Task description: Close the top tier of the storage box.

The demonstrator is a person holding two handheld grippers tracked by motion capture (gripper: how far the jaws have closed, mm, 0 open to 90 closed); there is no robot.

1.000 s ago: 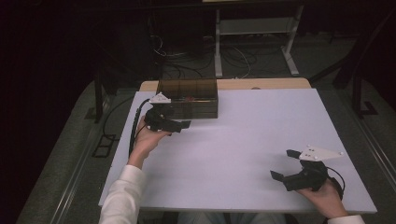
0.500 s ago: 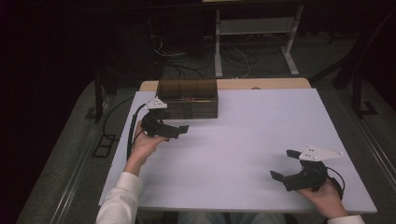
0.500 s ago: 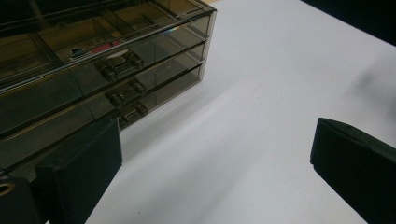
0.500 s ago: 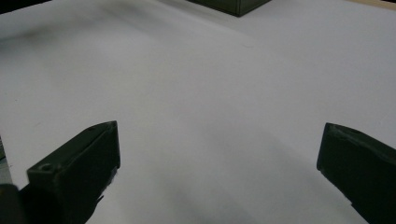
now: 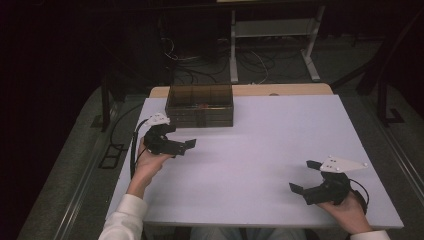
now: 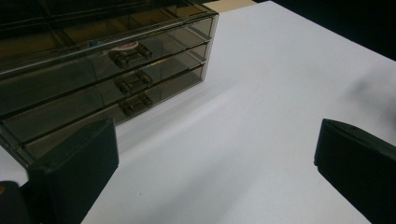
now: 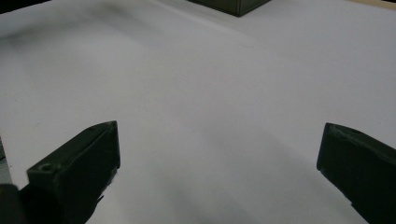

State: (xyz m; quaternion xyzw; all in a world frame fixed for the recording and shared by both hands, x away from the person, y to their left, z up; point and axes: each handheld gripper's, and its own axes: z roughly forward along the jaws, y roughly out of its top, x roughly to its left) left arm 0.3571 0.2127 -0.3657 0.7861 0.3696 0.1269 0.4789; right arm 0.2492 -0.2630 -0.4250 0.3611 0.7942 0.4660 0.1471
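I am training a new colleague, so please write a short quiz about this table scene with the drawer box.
1. How many drawers does the drawer box have?
2. True or false: the left tool holds a drawer handle.
3. Which tool is nearer to the box: A the left, B the right tool?

Key: 1. Three, stacked, all shut. 2. False; its jaws stand open and empty above the white table, and they have just been opening. 3. A.

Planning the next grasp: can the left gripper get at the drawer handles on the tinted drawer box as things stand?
Probably yes. The left gripper is open with nothing between its jaws, the drawer box sits close ahead, and its handles face bare table.
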